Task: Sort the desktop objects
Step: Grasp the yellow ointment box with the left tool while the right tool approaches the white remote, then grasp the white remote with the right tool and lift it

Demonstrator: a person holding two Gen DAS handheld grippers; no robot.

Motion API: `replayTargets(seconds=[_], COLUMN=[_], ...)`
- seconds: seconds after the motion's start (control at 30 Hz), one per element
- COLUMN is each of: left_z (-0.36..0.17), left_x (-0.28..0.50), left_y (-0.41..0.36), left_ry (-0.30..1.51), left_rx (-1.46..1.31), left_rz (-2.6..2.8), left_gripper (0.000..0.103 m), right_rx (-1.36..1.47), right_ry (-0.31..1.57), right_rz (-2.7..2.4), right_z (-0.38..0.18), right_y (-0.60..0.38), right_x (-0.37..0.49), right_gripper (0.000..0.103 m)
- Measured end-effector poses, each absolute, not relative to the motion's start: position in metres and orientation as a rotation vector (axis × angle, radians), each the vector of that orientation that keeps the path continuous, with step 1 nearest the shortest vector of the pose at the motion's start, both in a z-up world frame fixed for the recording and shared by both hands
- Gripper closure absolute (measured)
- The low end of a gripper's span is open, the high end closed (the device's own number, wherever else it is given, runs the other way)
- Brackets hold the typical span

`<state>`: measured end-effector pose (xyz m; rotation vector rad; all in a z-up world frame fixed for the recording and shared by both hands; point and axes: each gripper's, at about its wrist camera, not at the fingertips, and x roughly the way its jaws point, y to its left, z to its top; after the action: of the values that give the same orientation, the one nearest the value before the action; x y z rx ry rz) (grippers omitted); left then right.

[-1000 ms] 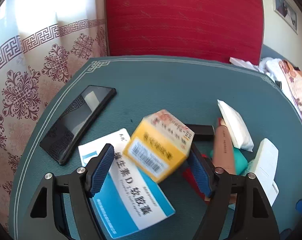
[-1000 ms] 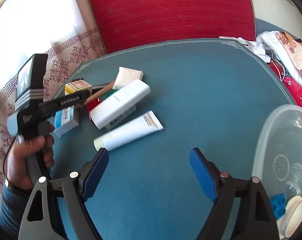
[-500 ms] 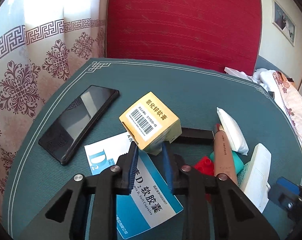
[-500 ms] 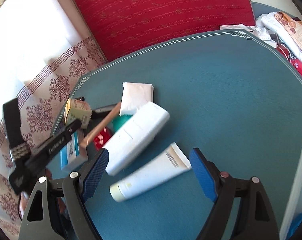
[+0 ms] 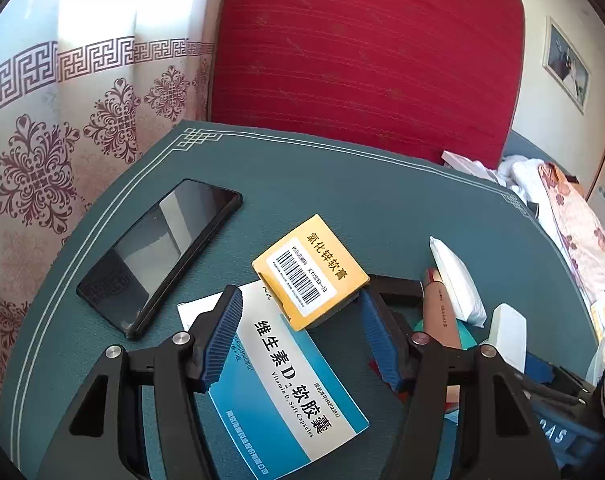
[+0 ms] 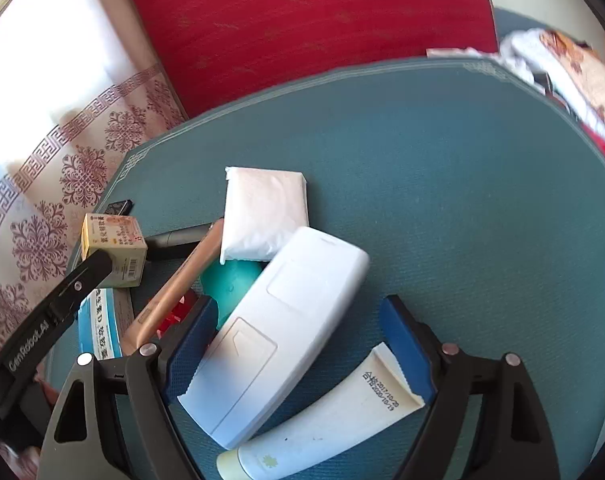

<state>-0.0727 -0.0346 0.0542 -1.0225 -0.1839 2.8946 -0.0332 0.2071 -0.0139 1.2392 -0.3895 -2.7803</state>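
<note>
The table [image 5: 342, 184] is covered by a teal mat with a pale line border running along its far edge and left edge. The far half of the mat is bare, and so is the right side in the right wrist view; the objects crowd the near left part. A red chair back [image 5: 362, 48] stands behind the far edge, and a patterned curtain [image 5: 62, 120] hangs past the left edge.

A black phone [image 5: 158, 256] lies flat near the left border, apart from the boxes. A blue-and-white box [image 5: 286, 384] lies flat on the mat. A white remote [image 6: 278, 328] lies slanted over a teal item [image 6: 230, 284], with a white tube [image 6: 326, 420] just beside it and a white pack [image 6: 262, 212] at its far end.

A yellow box [image 5: 310, 272], barcode label up, rests tilted on the far corner of the blue-and-white box.

The left gripper [image 5: 298, 332] is released and its jaws are opening; the yellow box sits just past the fingertips, and neither pad presses on it. The right gripper [image 6: 298, 340] is spread wide, straddling the near end of the remote and the tube's crimped end without a visible clamp.
</note>
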Motion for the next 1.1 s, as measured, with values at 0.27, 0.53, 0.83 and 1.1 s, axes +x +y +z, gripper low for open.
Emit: replayTargets(seconds=[0.27,0.53,0.83,1.1], left_z=[0.058,0.061,0.052,0.047], left_x=[-0.069,-0.074,-0.09,-0.097], left_y=[-0.032,-0.048,-0.064,-0.045], left_ry=[-0.123,-0.267,-0.549,-0.464], left_rx=[-0.967,-0.953,-0.955,-0.981], left_rz=[2.892,2.814,2.705,2.737], left_gripper=[0.039,0.038,0.03,0.03], right_rx=[1.165,1.141,1.136,1.135], right_ry=[-0.281,-0.324,-0.346,-0.359], right_rz=[-2.806,-2.798,-2.787,-2.786], right_z=[-0.014,-0.015,-0.02,-0.02], right_y=[0.211,0.225,0.224,0.225], right_x=[-0.017,-0.023,-0.025,-0.026], right_gripper=[0.035,0.046,0.046,0.046])
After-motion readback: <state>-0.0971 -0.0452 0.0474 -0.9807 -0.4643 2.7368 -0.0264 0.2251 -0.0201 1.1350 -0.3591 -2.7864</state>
